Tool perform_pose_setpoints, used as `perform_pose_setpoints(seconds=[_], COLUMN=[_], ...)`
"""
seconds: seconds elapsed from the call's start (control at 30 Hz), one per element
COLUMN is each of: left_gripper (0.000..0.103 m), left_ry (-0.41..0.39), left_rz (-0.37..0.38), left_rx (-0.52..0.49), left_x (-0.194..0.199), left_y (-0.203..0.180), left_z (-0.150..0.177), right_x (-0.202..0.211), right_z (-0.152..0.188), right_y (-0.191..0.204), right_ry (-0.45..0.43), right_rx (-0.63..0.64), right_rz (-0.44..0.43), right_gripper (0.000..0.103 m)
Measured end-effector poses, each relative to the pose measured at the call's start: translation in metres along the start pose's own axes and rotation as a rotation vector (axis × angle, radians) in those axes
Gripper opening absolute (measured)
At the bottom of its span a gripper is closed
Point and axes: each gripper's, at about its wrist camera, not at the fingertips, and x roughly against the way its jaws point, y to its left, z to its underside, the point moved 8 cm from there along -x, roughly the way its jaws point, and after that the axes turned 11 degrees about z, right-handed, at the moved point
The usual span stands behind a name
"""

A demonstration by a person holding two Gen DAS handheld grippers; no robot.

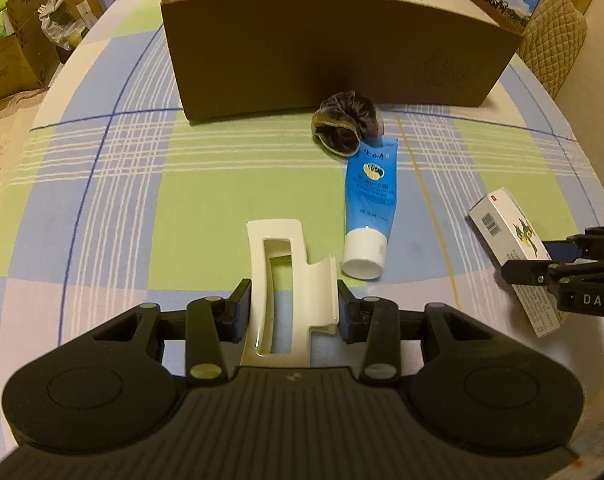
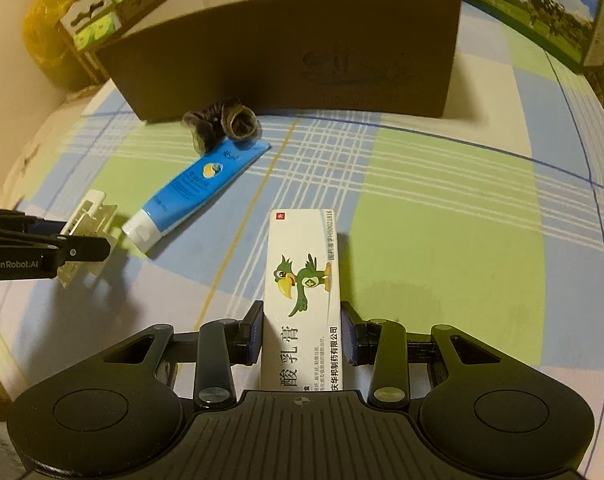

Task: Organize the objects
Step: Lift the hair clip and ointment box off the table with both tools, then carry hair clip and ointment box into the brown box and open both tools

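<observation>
My left gripper (image 1: 294, 286) is shut on a cream hair claw clip (image 1: 278, 264), which sticks forward from between its blue pads. In the right wrist view the same clip (image 2: 88, 216) shows at the far left, held by the left gripper (image 2: 74, 236). My right gripper (image 2: 302, 308) is shut on a white medicine box (image 2: 302, 264) printed with a green bird. On the checked tablecloth (image 1: 206, 184) lie a blue tube (image 1: 369, 196) with a white cap and a dark scrunchie (image 1: 345, 126). Behind them stands an open brown cardboard box (image 1: 321, 52).
A carton with a cow print (image 2: 541, 8) stands at the back right beside the brown box. A quilted chair back (image 1: 557, 44) is behind the table on the right. Stacked cartons (image 1: 6, 40) and a yellow bag (image 2: 46, 32) sit beyond the table's left edge.
</observation>
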Motion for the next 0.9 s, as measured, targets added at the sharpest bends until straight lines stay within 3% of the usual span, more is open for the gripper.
perform_pose_setpoints(seconds=[0.37, 0.9], left_gripper=[0.036, 0.036], left_ry=[-0.086, -0.254], left_rz=[0.022, 0.012], left_rx=[-0.034, -0.097], left_x=[0.038, 0.067], left_y=[-0.012, -0.017], left_z=[-0.034, -0.148], right_x=[0.042, 0.072], right_z=[-0.044, -0.161], right_y=[-0.002, 0.003], right_ry=[-0.114, -0.296], right_rx=[-0.091, -0.116], right_rz=[-0.071, -0.132], right_gripper=[0.035, 0.035])
